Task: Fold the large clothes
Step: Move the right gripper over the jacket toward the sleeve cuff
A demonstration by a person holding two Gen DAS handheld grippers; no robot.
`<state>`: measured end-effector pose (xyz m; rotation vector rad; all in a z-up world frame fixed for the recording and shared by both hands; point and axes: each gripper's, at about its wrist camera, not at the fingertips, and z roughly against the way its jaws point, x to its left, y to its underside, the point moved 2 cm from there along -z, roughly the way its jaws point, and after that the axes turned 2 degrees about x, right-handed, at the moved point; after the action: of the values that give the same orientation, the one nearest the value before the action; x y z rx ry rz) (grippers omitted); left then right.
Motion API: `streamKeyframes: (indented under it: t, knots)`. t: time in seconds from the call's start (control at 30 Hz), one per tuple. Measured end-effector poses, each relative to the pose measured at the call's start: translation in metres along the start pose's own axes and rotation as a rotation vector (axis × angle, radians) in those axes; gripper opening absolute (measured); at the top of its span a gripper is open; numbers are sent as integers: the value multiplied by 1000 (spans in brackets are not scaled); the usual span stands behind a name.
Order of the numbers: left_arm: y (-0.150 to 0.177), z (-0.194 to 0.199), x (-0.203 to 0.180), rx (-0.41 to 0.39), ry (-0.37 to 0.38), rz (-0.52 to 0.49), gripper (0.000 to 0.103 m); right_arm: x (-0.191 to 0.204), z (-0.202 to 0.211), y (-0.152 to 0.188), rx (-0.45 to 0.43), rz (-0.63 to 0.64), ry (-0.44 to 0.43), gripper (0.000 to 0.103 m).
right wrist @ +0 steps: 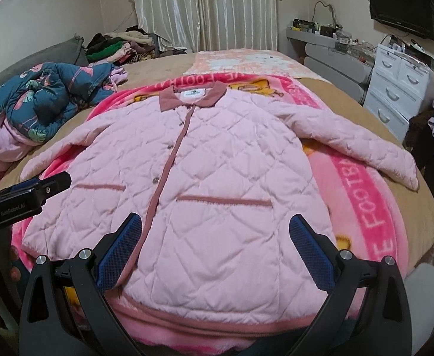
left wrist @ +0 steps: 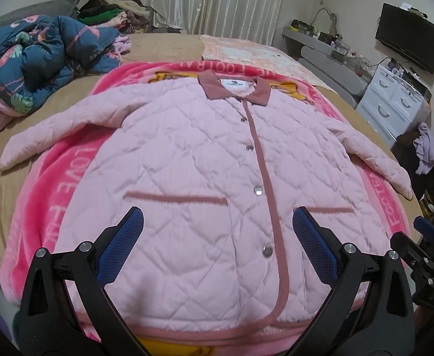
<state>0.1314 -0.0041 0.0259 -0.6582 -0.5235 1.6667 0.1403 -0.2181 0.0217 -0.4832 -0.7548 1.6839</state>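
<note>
I see the quilted pink button-front jacket [left wrist: 205, 160] spread flat on the bed's bright pink fleece blanket [left wrist: 68, 175]; both my left gripper [left wrist: 217, 246] and right gripper [right wrist: 215, 247] hover above its hem, fingers apart.

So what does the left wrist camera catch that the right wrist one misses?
Only the left wrist view shows the right gripper at its right edge. Only the right wrist view shows the left gripper at its left edge. Both share the pink quilted jacket spread flat, buttoned, on the pink blanket, with each camera's own jaws open above the hem.
</note>
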Motion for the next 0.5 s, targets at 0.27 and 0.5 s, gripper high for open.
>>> streamKeyframes:
  t: [0.27,0.5]
  knots:
    - [-29,-13,-8,14,-11,-5,94,-5,-8,-33,-24,8,10,99]
    - [-57,-26,-17,3,-13,-24,94,-12,-18,-60,-42,11,19,99]
